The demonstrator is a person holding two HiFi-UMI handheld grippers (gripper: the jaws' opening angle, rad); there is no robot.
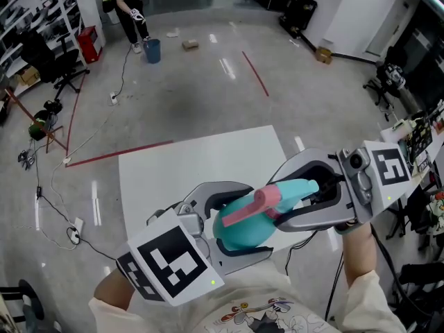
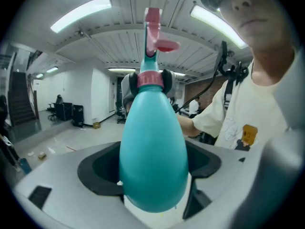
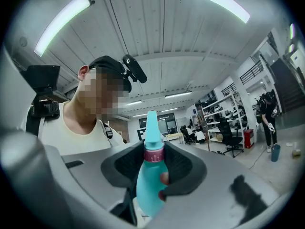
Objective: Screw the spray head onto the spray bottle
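Left gripper (image 1: pixel 237 225): lowest in the head view, at 7 o'clock, just above the person's cream shirt (image 1: pixel 267 302). Its jaws are clamped on the wide belly of the spray bottle (image 1: pixel 239 234).
Spray bottle: teal and egg-shaped, held in the air over the near edge of the table (image 1: pixel 173 175). In the head view its neck points toward 2 o'clock.
Spray head (image 1: pixel 300 188): teal with a pink trigger (image 1: pixel 251 207). It sits on the bottle's neck, with its ribbed pink collar (image 2: pixel 150 78) at the top of the neck. I cannot tell how far it is threaded on.
Right gripper (image 1: pixel 281 201): comes in from 3 o'clock. Its jaws are closed on the spray head at the collar, with a dark pad on each side of it.
Table: white, lying beneath both grippers and running toward 12 o'clock.
Floor (image 1: pixel 208 82): grey and glossy, with red tape lines (image 1: pixel 254 73) at 9 and 1 o'clock.
Far end: at 11 o'clock a standing person (image 1: pixel 128 5) is just beside a blue bucket (image 1: pixel 152 50).
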